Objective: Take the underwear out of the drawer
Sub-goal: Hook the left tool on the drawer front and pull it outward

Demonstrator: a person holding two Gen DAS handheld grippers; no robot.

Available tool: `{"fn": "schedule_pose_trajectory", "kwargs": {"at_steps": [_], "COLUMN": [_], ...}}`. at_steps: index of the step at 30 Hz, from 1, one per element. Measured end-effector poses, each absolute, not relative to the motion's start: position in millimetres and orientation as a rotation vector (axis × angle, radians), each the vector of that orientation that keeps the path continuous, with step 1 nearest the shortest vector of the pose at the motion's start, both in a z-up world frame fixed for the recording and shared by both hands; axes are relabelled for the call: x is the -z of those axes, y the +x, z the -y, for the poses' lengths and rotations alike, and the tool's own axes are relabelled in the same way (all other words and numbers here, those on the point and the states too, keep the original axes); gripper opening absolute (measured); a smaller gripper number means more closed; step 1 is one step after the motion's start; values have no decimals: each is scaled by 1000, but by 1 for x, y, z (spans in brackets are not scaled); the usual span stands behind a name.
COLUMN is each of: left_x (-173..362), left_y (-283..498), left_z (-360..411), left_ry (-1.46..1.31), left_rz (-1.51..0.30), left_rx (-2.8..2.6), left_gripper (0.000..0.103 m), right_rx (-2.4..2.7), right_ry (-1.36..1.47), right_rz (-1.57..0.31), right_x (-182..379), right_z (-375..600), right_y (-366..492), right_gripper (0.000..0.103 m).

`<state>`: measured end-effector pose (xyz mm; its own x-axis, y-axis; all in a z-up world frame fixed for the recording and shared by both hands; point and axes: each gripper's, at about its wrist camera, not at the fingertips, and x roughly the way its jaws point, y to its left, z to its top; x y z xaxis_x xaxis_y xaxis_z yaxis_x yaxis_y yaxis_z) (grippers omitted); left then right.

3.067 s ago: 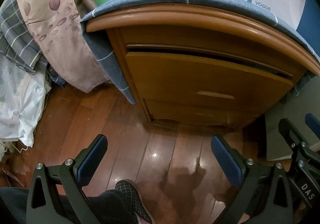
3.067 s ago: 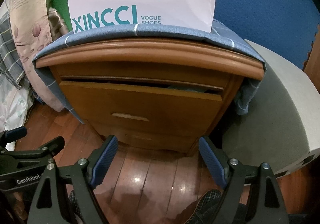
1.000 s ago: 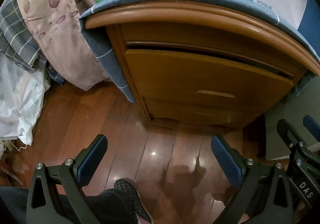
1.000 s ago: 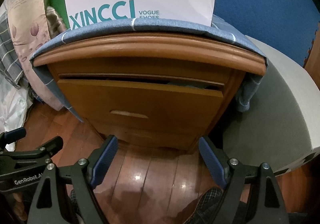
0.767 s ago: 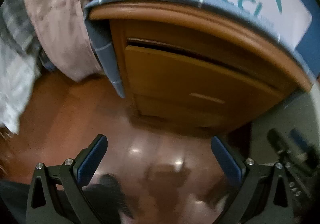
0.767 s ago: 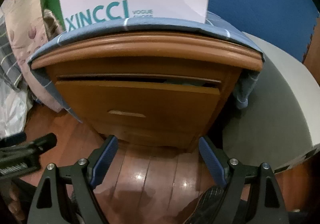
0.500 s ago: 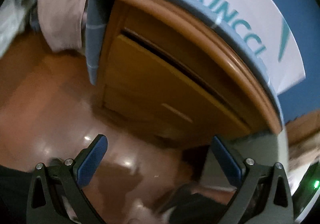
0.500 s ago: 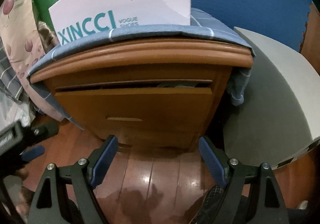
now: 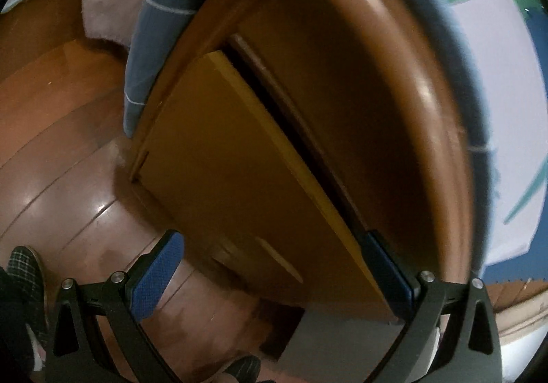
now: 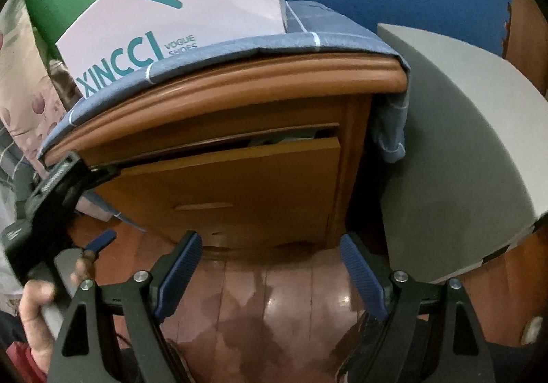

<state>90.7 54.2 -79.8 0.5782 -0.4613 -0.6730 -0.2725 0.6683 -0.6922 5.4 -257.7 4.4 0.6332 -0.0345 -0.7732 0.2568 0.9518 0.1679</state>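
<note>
The left hand-held gripper [image 9: 270, 276] is now rolled and brought close to the drawer [image 9: 239, 157]; one finger [image 9: 383, 266] is set at the drawer's top edge, lower right of the frame. Opening is judged imminent. Both grippers, left and right [image 10: 274, 270], are spread and empty. One drawer, ajar, is counted. Underwear cannot be identified; only fabric [image 10: 284, 138] shows in the gap.

- A wooden nightstand [image 10: 239, 143] stands on a glossy wooden floor [image 10: 274, 297]
- Its top drawer [image 10: 239, 177] sits slightly ajar, a dark gap above its front
- A blue cloth [image 10: 308, 40] covers the nightstand top, with a white shoe box [image 10: 191, 16] on it
- The right gripper [image 10: 272, 275] hangs wide apart, low before the drawer
- The left gripper [image 10: 102, 208], held in a hand [image 10: 37, 307], reaches the drawer's upper left corner; its opening cannot be judged
</note>
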Motion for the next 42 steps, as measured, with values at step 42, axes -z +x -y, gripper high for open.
{"fn": "schedule_pose_trajectory", "kwargs": {"at_steps": [42], "left_x": [119], "left_y": [100], "left_z": [-44], "left_ry": [-1402], "left_rz": [-1052], "left_rx": [-123], "left_gripper": [103], "right_rx": [121], "right_ry": [389], "right_rz": [-920], "right_x": [3], "right_z": [269], "right_y": [6], "right_gripper": [85]}}
